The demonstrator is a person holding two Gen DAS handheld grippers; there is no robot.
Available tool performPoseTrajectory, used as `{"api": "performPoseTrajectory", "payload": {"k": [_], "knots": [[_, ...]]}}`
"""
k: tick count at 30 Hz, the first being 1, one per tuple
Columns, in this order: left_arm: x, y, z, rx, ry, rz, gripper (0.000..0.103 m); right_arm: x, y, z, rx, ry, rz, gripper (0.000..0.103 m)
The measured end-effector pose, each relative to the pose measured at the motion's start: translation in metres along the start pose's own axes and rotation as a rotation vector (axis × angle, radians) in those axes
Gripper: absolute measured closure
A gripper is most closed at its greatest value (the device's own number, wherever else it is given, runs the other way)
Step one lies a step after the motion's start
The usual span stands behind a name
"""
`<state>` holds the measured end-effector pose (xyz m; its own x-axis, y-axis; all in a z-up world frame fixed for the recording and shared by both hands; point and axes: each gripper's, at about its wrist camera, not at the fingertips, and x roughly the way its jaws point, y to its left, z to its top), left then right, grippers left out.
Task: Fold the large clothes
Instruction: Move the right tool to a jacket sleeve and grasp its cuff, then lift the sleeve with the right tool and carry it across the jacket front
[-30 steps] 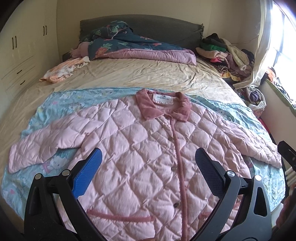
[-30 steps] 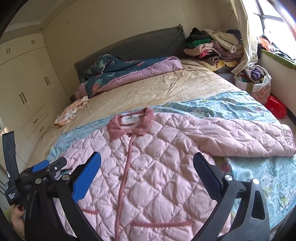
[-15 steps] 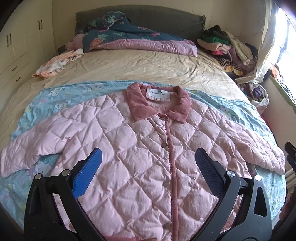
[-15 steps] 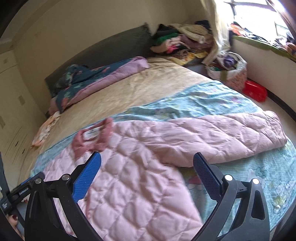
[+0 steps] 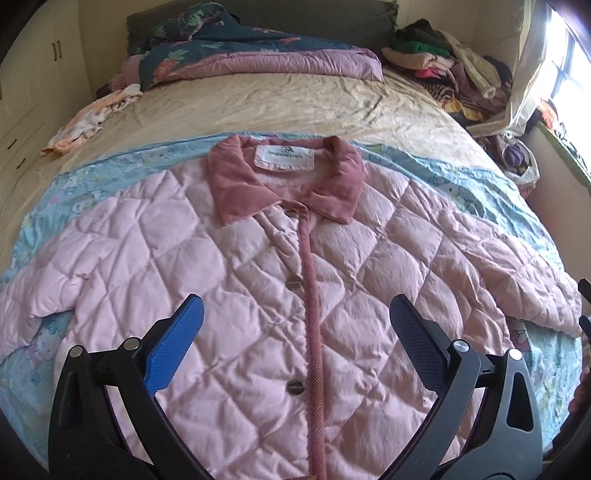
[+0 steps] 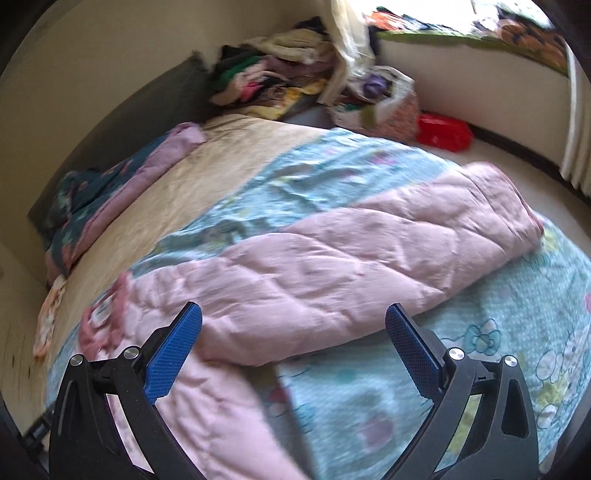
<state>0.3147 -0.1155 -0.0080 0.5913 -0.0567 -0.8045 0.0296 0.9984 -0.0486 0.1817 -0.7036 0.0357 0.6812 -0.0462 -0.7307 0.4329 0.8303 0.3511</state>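
Your left hand-held gripper (image 5: pixel 295 332) hangs with its fingers apart and empty above the front of the pink quilted jacket (image 5: pixel 258 277), which lies flat and buttoned on the bed (image 5: pixel 295 99), collar (image 5: pixel 284 181) beyond the fingertips. Nothing looks folded yet: both sleeves lie spread out to the sides. Your right hand-held gripper (image 6: pixel 293 334), also spread wide and holding nothing, points at the right sleeve (image 6: pixel 369 258) just ahead. Every fold is left to do, probably starting with that sleeve.

Blue cartoon sheet (image 5: pixel 436 166) spread over the beige bed (image 5: pixel 280 107), floral duvet (image 5: pixel 236 55) bunched at the headboard (image 5: pixel 317 18), clothes pile (image 5: pixel 447 70) by the window.
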Motion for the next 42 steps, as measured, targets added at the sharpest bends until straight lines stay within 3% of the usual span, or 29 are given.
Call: {"api": "performPoseTrajectory", "payload": {"k": [20,25,26,28,30,31,36,40,42], "knots": [[0.042,-0.041,0.018,0.076,0.019,-0.004,0.009,0.068,-0.127,0.033,0.419,0.014,-0.158,0.004],[0.053,-0.029,0.022,0.061,0.039,-0.022,0.009,0.087,-0.158,0.041,0.532,-0.005,-0.125,0.006],[0.054,-0.027,0.022,0.058,0.039,-0.021,0.009,0.086,-0.159,0.043,0.528,-0.017,-0.129,0.01],[0.055,-0.02,0.022,0.046,0.04,-0.014,0.009,0.084,-0.158,0.048,0.52,-0.035,-0.143,0.043],[0.054,-0.016,0.023,0.042,0.041,-0.012,0.009,0.079,-0.155,0.05,0.498,-0.061,-0.122,0.067],[0.053,-0.014,0.024,0.04,0.04,-0.01,0.009,0.074,-0.15,0.053,0.462,-0.082,-0.11,0.074],[0.043,-0.008,0.028,0.04,0.023,-0.012,0.009,0.039,-0.104,0.069,0.288,-0.191,-0.03,0.084],[0.034,0.0,0.034,0.036,0.012,-0.015,0.009,0.009,-0.059,0.08,0.165,-0.253,0.049,0.085],[0.025,0.007,0.038,0.014,-0.007,-0.052,0.009,-0.002,-0.041,0.084,0.115,-0.276,0.085,0.085]]}}
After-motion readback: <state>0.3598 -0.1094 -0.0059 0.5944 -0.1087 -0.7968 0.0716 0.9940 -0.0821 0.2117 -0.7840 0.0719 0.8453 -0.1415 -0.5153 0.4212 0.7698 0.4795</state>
